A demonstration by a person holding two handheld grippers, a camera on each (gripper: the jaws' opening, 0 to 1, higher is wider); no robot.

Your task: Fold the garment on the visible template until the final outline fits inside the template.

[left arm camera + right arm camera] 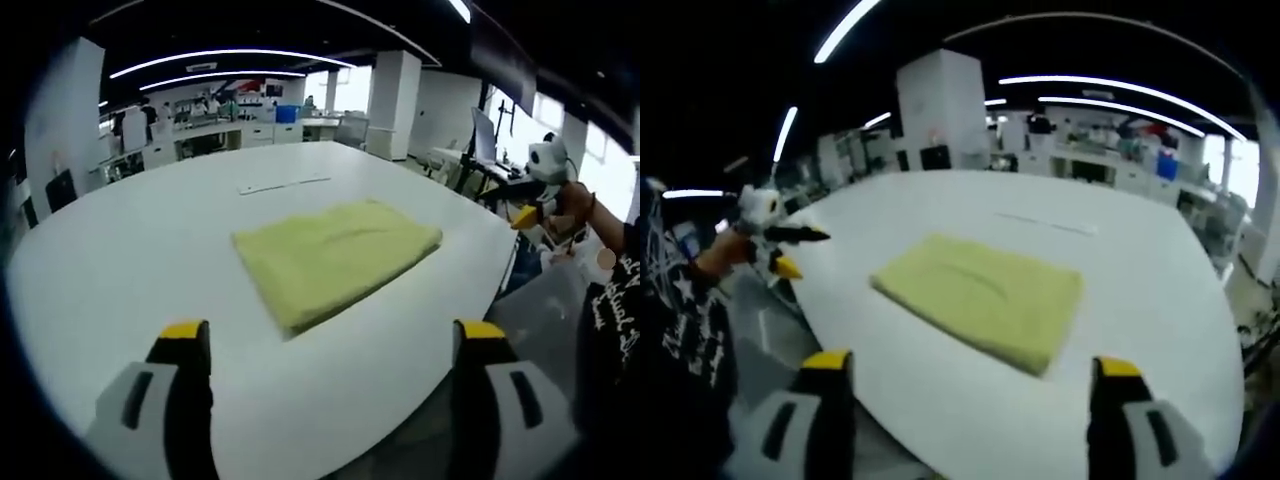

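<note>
Nearest, the left gripper and right gripper both hover with jaws spread wide, holding nothing, short of the garment. The folded yellow garment lies flat on the white table, near its edge. Beyond the garment lies a thin pale strip.

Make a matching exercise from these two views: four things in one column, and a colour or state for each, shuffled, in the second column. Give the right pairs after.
Things:
1. garment
2. table
3. left gripper
4. right gripper

Colour or state:
A. white, with a rounded edge
B. jaws apart, held back from the table's near edge, other gripper at the view's right
C. pale yellow, folded to a flat rectangle
D. jaws apart, other gripper at the view's left

Pairs: 1-C, 2-A, 3-B, 4-D
</note>
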